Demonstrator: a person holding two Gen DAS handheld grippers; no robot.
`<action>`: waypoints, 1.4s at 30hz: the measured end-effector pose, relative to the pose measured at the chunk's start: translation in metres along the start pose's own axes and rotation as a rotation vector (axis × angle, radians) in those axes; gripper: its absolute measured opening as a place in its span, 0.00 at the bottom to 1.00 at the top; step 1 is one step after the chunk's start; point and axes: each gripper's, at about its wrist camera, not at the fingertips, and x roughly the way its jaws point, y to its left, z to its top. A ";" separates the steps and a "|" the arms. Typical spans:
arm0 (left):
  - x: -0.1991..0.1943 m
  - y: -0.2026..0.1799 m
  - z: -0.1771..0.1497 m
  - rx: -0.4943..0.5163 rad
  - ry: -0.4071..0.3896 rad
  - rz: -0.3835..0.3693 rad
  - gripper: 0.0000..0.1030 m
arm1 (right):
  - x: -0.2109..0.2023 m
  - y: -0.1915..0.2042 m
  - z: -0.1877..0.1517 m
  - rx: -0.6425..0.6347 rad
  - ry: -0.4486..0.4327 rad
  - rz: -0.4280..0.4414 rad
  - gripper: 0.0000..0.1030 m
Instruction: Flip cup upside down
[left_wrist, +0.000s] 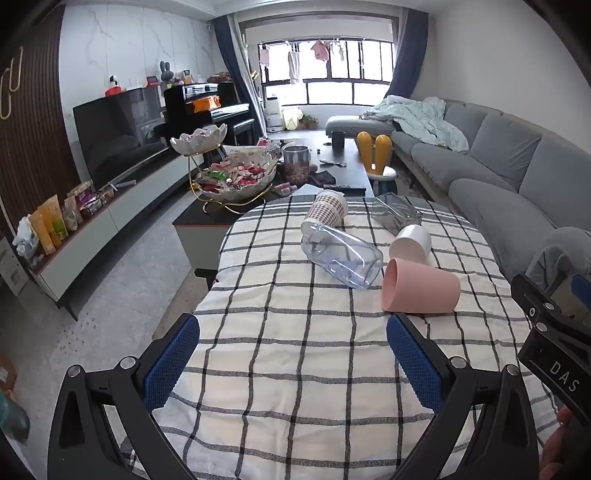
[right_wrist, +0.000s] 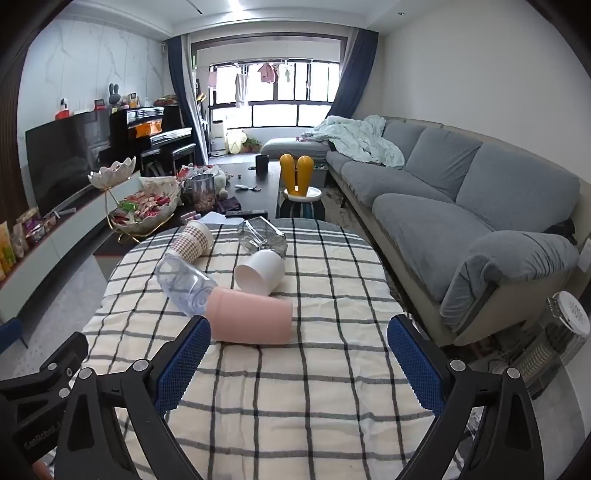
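Several cups lie on their sides on a checked tablecloth (left_wrist: 295, 350) (right_wrist: 295, 387). A pink cup (left_wrist: 421, 286) (right_wrist: 249, 317) is nearest, mouth to the left in the left wrist view. Behind it lie a white cup (left_wrist: 410, 243) (right_wrist: 260, 271), a clear bluish plastic cup (left_wrist: 341, 256) (right_wrist: 184, 282), a checked-pattern cup (left_wrist: 327, 212) (right_wrist: 194, 238) and a grey glass cup (left_wrist: 395, 214) (right_wrist: 263, 236). My left gripper (left_wrist: 293, 358) is open and empty, short of the pink cup. My right gripper (right_wrist: 299, 360) is open and empty, just short of the pink cup.
A dark coffee table (left_wrist: 332, 162) with snack bowls (left_wrist: 240, 173) and a jar stands beyond the table. A grey sofa (right_wrist: 461, 199) runs along the right. A TV (left_wrist: 118, 136) and a low cabinet are on the left. A heater (right_wrist: 554, 339) stands at lower right.
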 end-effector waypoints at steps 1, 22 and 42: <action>0.000 0.000 0.000 0.000 0.001 -0.001 1.00 | 0.000 0.000 0.000 -0.002 0.000 -0.002 0.94; -0.001 0.002 0.001 -0.005 0.000 0.004 1.00 | -0.001 -0.001 0.001 0.000 -0.004 0.000 0.94; -0.001 0.002 0.000 -0.007 0.003 0.000 1.00 | -0.001 -0.001 0.001 0.002 -0.002 0.001 0.94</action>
